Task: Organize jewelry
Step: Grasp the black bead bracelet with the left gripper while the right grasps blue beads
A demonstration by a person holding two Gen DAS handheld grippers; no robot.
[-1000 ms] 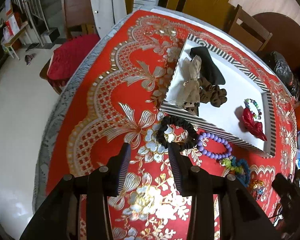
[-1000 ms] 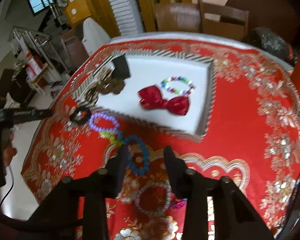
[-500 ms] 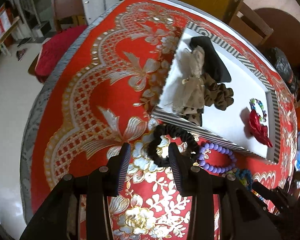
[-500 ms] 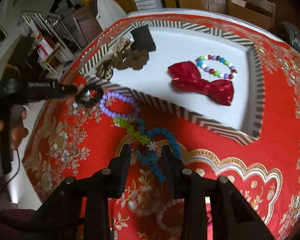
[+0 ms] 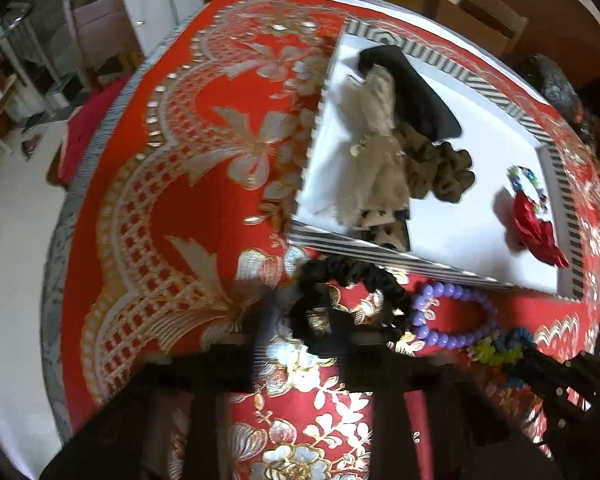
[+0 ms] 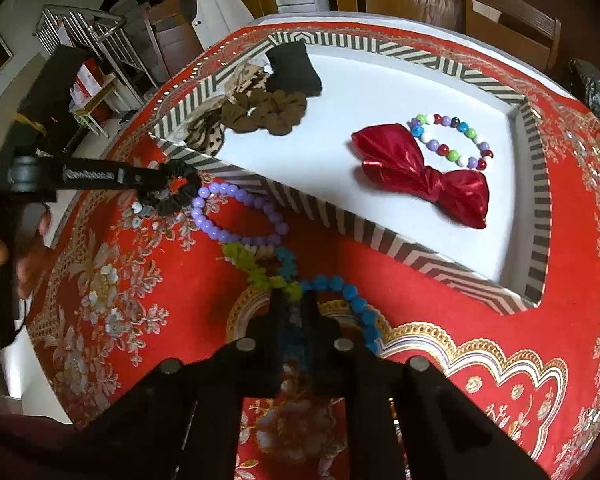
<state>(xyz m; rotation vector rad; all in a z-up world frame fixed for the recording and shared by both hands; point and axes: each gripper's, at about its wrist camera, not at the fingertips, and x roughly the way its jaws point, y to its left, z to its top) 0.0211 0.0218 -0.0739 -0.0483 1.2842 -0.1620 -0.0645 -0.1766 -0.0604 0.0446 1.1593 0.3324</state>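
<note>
Jewelry is under both of my grippers now, where a second ago both hung above the cloth with jaws apart and nothing between them.

Right gripper (image 6: 295, 312): it has come down and its jaws have drawn in from a wide gap to a narrow one. They stand on either side of the near arc of the blue bead bracelet (image 6: 350, 296). I judge them closed on it; the beads between the tips are blurred. A yellow-green string (image 6: 256, 270) lies tangled across the far end of that bracelet and may drag along on lifting.

Left gripper (image 5: 302, 322): it has advanced to the black scrunchie (image 5: 352, 280). The wrist view is smeared by motion, so I cannot tell its opening there. The right wrist view shows its tip at the scrunchie, touching it, yet the jaw gap is hidden.

Outward from there, the purple bead bracelet (image 6: 236, 216) lies on the red tablecloth (image 6: 480, 320) between scrunchie and blue bracelet, just outside the striped tray (image 6: 420, 258).

Already inside the tray: red bow (image 6: 420, 170), multicoloured bracelet (image 6: 452, 140), brown scrunchie (image 6: 264, 114), a black cloth item (image 6: 294, 68), and a beige bow (image 5: 374, 152) at the left end.

Meaning for the task: both approaches appear complete and two pickups are in hand; at least four pieces remain outside the tray.
</note>
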